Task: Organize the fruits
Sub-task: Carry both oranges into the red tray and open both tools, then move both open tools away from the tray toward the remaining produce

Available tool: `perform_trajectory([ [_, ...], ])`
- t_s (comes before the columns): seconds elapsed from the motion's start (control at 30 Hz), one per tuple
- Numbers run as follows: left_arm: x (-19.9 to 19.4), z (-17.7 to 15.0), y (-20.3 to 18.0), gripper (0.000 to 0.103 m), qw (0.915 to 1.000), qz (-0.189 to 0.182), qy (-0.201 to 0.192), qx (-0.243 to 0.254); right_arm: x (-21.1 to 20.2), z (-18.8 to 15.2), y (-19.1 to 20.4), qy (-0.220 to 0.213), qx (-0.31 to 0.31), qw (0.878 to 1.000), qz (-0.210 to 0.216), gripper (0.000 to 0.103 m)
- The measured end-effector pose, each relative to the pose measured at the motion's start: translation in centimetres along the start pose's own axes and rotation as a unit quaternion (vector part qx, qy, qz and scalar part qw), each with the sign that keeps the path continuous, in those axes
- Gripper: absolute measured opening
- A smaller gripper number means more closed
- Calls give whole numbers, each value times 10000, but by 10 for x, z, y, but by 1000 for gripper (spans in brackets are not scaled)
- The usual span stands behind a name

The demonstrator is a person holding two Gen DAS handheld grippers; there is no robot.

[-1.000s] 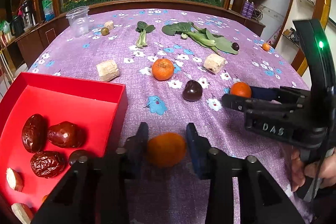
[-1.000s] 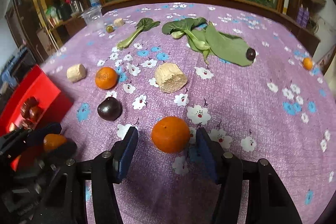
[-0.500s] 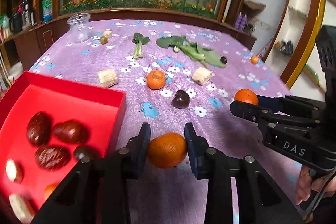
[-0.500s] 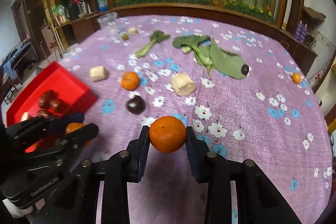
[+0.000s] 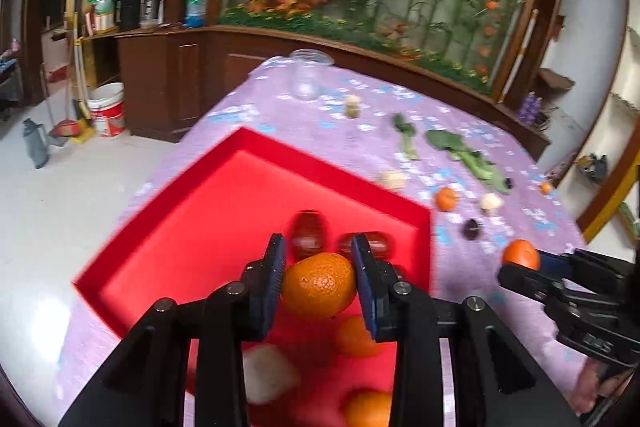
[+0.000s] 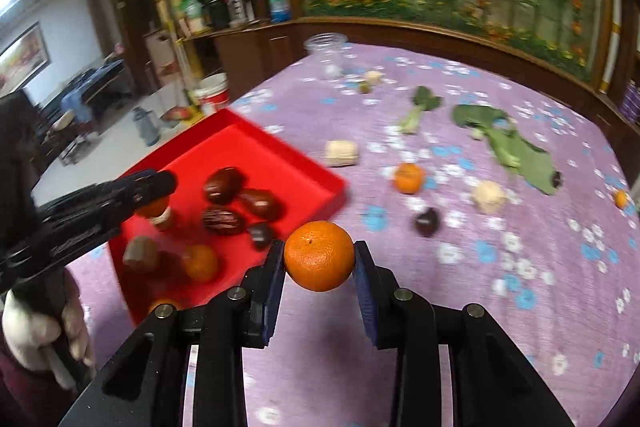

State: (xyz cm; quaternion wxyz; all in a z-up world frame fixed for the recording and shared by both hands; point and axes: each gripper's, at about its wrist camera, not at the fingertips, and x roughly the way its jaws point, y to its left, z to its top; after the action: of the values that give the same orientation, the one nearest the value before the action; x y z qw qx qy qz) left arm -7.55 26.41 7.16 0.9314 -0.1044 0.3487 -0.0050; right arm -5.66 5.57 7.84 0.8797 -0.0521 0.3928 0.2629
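Moved since half a second ago: left gripper [image 5: 319,281], clamped on a tangerine [image 5: 318,284], now over the red tray [image 5: 188,211]. Right gripper [image 6: 319,259] pinches a second tangerine [image 6: 319,255], beside the tray's near corner. Inside the tray: dark dates [image 6: 224,199], apparently two more oranges (blurred) [image 6: 200,262].

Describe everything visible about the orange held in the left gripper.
The orange is small, round and slightly flattened, with bright, dimpled peel and no visible damage. The left gripper is shut on it, the blue-padded jaws pressing its two sides. It hangs clear above the red tray, over the near end where dark dates and other oranges already lie. Only the pads touch it. In the right wrist view it is mostly hidden behind the gripper.
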Motion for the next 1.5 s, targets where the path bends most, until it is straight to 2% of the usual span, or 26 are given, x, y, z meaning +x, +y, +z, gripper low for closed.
perform_trajectory([
  [0.17, 17, 4, 34, 33, 9994, 171, 178, -238, 22, 5, 31, 199, -61, 9989, 409, 37],
  [0.33, 28, 10, 51, 33, 9986, 293, 253, -347, 45, 6, 54, 397, -240, 9978, 471, 37],
  [0.6, 36, 9, 61, 34, 9971, 48, 416, -639, 70, 3, 65, 559, -330, 9970, 414, 38],
  [0.7, 31, 9, 62, 43, 9968, -76, 372, -702, 71, 3, 65, 530, -362, 9972, 380, 39],
  [0.8, 21, 10, 59, 54, 9966, -197, 265, -748, 70, 5, 63, 403, -364, 9981, 291, 50],
  [0.87, 14, 10, 55, 62, 9969, -221, 186, -738, 66, 6, 60, 303, -347, 9986, 244, 51],
  [0.9, 9, 10, 52, 65, 9971, -225, 140, -714, 63, 7, 59, 260, -330, 9988, 235, 51],
  [0.97, 1, 10, 45, 78, 9975, -200, 56, -669, 56, 7, 56, 156, -271, 9993, 216, 51],
  [1.07, -14, 7, 35, 88, 9979, -82, -121, -633, 42, 4, 49, -12, -125, 9997, 203, 55],
  [1.2, -26, 0, 25, 89, 9969, -106, -188, -758, 27, -3, 39, -139, 46, 9998, 115, 58],
  [1.3, -30, -9, 17, 89, 9962, 67, -103, -860, 17, -10, 29, -206, 257, 9994, 87, 61],
  [1.5, -44, -21, -17, 89, 9972, 663, -187, -290, -2, -30, 12, -333, 553, 9979, -76, 64],
])
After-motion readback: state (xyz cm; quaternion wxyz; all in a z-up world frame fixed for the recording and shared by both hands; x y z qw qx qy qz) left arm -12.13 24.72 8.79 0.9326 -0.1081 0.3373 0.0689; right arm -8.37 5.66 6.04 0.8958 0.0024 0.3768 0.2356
